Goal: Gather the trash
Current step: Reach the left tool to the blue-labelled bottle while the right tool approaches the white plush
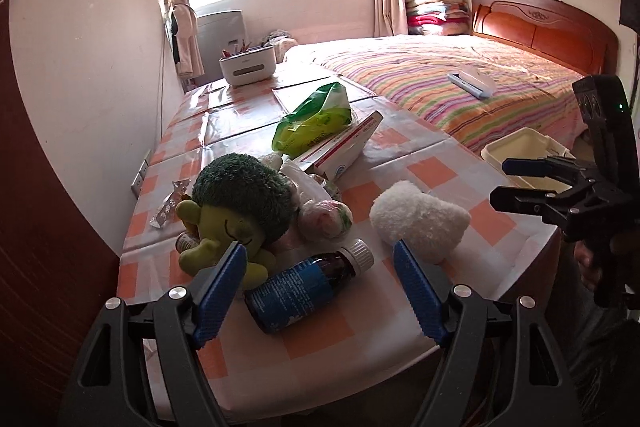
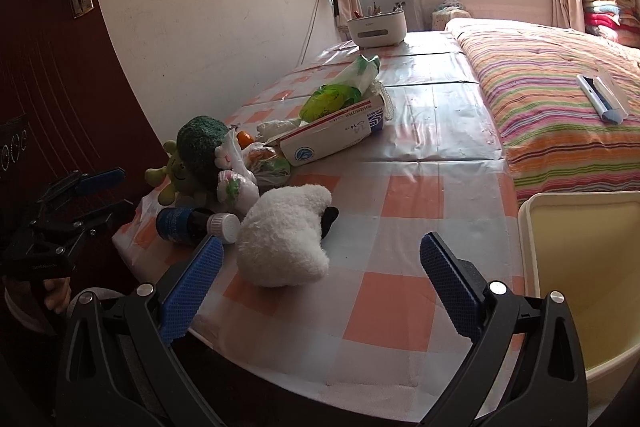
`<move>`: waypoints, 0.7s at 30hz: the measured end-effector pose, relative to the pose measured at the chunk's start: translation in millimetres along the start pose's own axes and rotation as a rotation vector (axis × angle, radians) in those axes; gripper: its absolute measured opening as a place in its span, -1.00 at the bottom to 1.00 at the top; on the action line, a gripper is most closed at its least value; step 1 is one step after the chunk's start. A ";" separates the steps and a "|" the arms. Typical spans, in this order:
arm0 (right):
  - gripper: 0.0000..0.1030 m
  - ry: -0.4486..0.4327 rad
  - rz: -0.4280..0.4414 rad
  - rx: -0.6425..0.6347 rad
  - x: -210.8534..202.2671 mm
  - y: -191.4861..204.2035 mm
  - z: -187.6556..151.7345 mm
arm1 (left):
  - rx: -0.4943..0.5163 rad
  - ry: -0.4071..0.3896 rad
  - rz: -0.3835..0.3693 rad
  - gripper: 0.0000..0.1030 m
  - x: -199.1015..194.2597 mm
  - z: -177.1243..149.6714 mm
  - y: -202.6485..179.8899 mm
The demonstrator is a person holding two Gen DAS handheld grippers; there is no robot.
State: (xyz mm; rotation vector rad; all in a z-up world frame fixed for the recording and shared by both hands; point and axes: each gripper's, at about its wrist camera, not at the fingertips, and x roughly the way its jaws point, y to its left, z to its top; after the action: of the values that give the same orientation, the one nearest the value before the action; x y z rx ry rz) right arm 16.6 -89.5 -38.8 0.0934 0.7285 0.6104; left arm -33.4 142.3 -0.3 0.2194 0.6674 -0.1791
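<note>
A dark bottle [image 1: 306, 287] with a blue label and white cap lies on its side on the checked table [image 1: 420, 163]. My left gripper [image 1: 320, 251] is open with its jaws either side of the bottle, just short of it. The bottle also shows in the right wrist view [image 2: 192, 223]. A cream bin [image 2: 580, 267] stands at the table's right edge. My right gripper [image 2: 320, 247] is open and empty above the table's near edge, beside a white plush toy [image 2: 286, 239]. A crumpled plastic bag [image 2: 240, 171], a green bag [image 1: 316, 119] and a carton [image 1: 340, 147] lie behind.
A green broccoli plush [image 1: 236, 203] sits left of the bottle. A clear wrapper [image 1: 170, 203] lies by the table's left edge. A white box [image 1: 248, 67] stands at the far end. A striped bed [image 1: 460, 79] lies to the right, a wall and a door to the left.
</note>
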 end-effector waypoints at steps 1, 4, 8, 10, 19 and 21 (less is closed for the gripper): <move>0.88 0.005 0.005 -0.012 1.6 0.4 1.3 | 0.021 0.015 -0.020 0.43 4.0 1.3 0.7; 0.88 0.021 0.011 -0.052 5.0 3.8 5.8 | 0.054 0.051 -0.062 0.43 17.6 4.5 5.3; 0.88 0.056 0.033 -0.072 11.8 4.9 13.9 | 0.115 0.103 -0.144 0.43 37.6 7.3 2.0; 0.88 0.062 0.038 -0.075 14.4 5.3 17.2 | 0.159 0.129 -0.178 0.43 47.4 8.4 -1.5; 0.88 0.067 0.044 -0.097 21.7 11.2 23.2 | 0.242 0.263 -0.247 0.43 85.3 7.5 4.9; 0.88 0.076 0.048 -0.107 25.5 13.5 24.6 | 0.258 0.301 -0.259 0.43 93.2 3.5 4.3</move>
State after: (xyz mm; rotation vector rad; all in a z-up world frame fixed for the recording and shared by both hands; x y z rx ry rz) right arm 40.7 -61.1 -31.7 -0.0117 0.7670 0.7005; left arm 41.6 136.8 -55.7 0.4131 0.9729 -0.4885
